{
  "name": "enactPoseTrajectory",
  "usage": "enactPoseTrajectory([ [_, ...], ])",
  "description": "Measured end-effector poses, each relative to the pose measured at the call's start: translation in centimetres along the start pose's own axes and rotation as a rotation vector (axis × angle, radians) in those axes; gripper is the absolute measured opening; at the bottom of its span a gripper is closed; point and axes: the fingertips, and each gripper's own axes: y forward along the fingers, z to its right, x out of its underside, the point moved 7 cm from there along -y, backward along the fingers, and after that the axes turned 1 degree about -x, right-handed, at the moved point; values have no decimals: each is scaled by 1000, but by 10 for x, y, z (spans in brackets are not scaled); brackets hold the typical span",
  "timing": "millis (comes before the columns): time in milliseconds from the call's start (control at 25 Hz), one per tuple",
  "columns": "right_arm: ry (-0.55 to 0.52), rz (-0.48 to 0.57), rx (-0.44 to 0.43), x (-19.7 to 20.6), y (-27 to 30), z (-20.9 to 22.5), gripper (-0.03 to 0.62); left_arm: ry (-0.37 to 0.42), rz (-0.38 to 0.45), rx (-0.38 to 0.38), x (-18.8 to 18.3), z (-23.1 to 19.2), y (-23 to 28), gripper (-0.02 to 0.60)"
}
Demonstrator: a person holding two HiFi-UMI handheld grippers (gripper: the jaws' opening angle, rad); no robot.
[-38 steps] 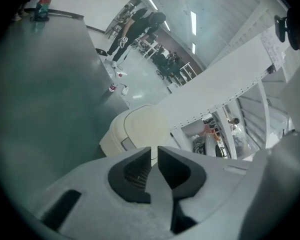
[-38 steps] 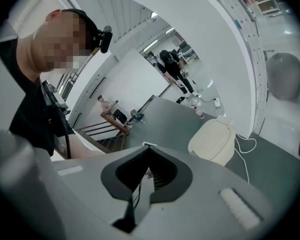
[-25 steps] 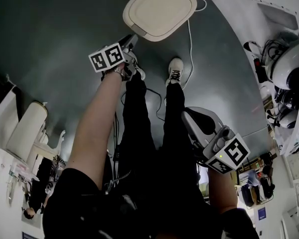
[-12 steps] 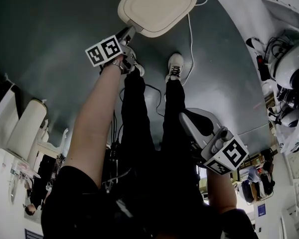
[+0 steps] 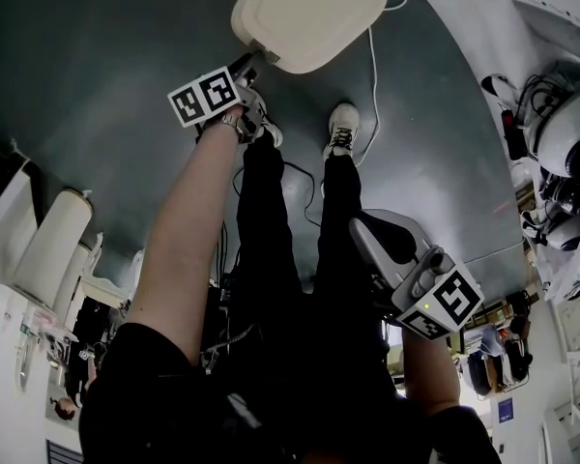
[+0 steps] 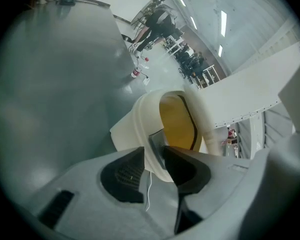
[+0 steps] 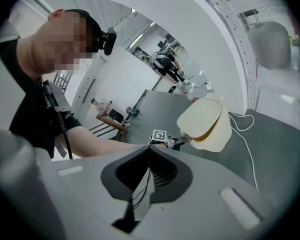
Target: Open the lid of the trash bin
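**Left gripper on the lid's rim, jaws opening**

The left gripper has the cream rim of the lid between its jaws. The jaws are opening, but the rim fills the gap and touches both pads. Just past the fingertips the lid stands ajar, and a yellow liner shows in the gap between the lid and the body of the trash bin.

In the head view this gripper meets the lid at its near left edge, at the end of the person's outstretched arm. The rest of the lid spreads ahead of the fingertips and off to their right. The bin stands on the dark grey floor, just beyond the person's shoes, which are below and to the right of the gripper. A white cable runs along the floor farther right, past the bin's side.

The right gripper hangs well back from the bin, beside the person's right leg. Its jaws are together with nothing between them. Seen from there, the bin lies ahead and a little to the right, well apart.
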Motion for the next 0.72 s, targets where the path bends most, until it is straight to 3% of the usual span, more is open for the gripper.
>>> enactPoseTrajectory([
  [160, -2, -5, -7, 2, 4, -1, 8, -25, 7, 16, 0, -3, -1, 142],
  [720, -14, -7, -13, 12, 8, -10, 8, -3, 5, 10, 0, -3, -4, 143],
])
